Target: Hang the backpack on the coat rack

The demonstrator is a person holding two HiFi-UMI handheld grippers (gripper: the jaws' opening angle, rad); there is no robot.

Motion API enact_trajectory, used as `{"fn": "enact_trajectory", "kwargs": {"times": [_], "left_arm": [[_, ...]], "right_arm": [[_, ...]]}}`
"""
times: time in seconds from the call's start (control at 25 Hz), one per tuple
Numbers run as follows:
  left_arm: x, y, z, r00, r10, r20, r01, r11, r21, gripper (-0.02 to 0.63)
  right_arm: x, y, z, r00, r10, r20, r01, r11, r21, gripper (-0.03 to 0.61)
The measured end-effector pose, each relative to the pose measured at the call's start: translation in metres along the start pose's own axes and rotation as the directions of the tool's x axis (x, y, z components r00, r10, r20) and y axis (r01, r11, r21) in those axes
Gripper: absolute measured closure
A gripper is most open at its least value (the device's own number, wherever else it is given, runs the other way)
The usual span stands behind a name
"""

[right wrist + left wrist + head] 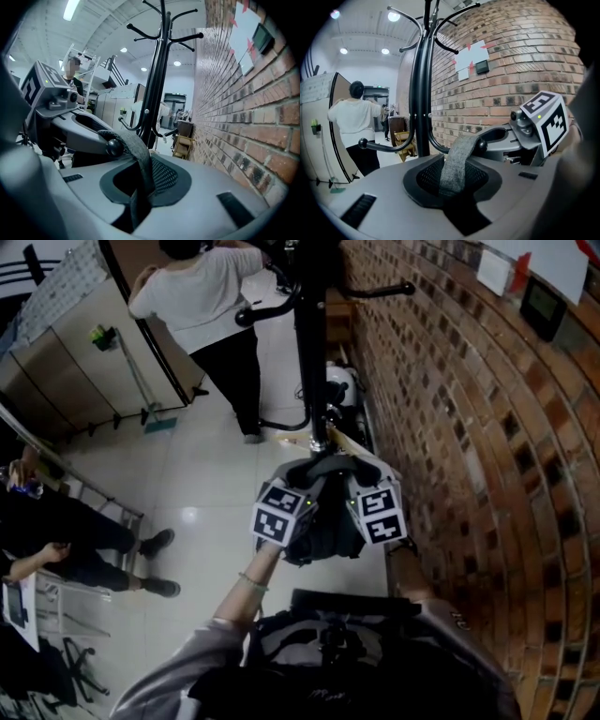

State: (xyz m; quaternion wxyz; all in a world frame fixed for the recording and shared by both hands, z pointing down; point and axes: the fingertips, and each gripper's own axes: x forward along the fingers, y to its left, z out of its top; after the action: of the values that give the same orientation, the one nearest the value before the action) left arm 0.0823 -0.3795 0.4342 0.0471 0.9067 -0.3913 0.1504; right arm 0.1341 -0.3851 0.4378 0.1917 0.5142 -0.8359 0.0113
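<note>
The dark backpack [323,532] hangs below both grippers, close to the black coat rack's pole [309,352]. Its grey top strap [328,465] arches between them. In the left gripper view the strap [454,164] rises out of my left gripper [450,187] and lies over a low hook's ball tip [481,145]. The right gripper [506,138] is just beyond it. In the right gripper view the same strap [136,154] climbs from my right gripper [140,187] over that ball [113,147], with the left gripper [89,133] behind. Both grippers look shut on the strap's ends.
A brick wall [469,427] runs close along the right. A person in a white shirt [202,306] stands beyond the rack beside a cabinet [66,343]. Another person sits at the left [84,549]. A wooden stool [183,143] stands by the wall.
</note>
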Motion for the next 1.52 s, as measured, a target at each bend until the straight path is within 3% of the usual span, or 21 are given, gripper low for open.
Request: {"fn": "enact_trajectory", "kwargs": {"times": [0.44, 0.72, 0.92, 1.08, 1.2, 1.28, 1.36, 1.52], "left_arm": [[0.023, 0.016, -0.018, 0.999, -0.007, -0.036, 0.006, 1.0, -0.004, 0.518], [0.036, 0.017, -0.021, 0.999, -0.015, -0.042, 0.015, 1.0, 0.009, 0.517], [0.027, 0.017, -0.021, 0.997, 0.07, -0.033, -0.069, 0.996, 0.057, 0.499], [0.012, 0.014, -0.019, 0.997, 0.071, 0.001, -0.071, 0.997, 0.025, 0.471], [-0.004, 0.009, -0.013, 0.997, 0.059, 0.056, -0.059, 0.998, -0.005, 0.472], [-0.015, 0.007, -0.013, 0.995, 0.054, 0.082, -0.052, 0.998, -0.021, 0.493], [-0.026, 0.005, -0.016, 0.994, 0.046, 0.095, -0.044, 0.999, -0.032, 0.566], [-0.046, 0.004, -0.029, 0.995, 0.042, 0.093, -0.037, 0.998, -0.06, 0.601]], "right_arm": [[0.03, -0.001, -0.015, 0.999, -0.001, -0.041, 0.0, 1.0, -0.014, 0.528], [0.036, -0.006, -0.028, 0.996, -0.068, -0.065, 0.066, 0.998, -0.024, 0.518], [0.023, 0.0, -0.028, 0.996, -0.08, -0.049, 0.083, 0.995, 0.057, 0.479], [0.005, 0.003, -0.03, 0.994, -0.097, -0.044, 0.101, 0.991, 0.083, 0.479], [-0.003, 0.015, -0.038, 0.997, -0.064, -0.038, 0.069, 0.989, 0.127, 0.479], [-0.007, 0.028, -0.045, 0.999, -0.04, -0.033, 0.045, 0.984, 0.174, 0.482], [-0.012, 0.044, -0.047, 0.999, -0.03, -0.027, 0.035, 0.979, 0.199, 0.495], [-0.022, 0.072, -0.048, 1.0, -0.027, -0.009, 0.028, 0.976, 0.216, 0.551]]}}
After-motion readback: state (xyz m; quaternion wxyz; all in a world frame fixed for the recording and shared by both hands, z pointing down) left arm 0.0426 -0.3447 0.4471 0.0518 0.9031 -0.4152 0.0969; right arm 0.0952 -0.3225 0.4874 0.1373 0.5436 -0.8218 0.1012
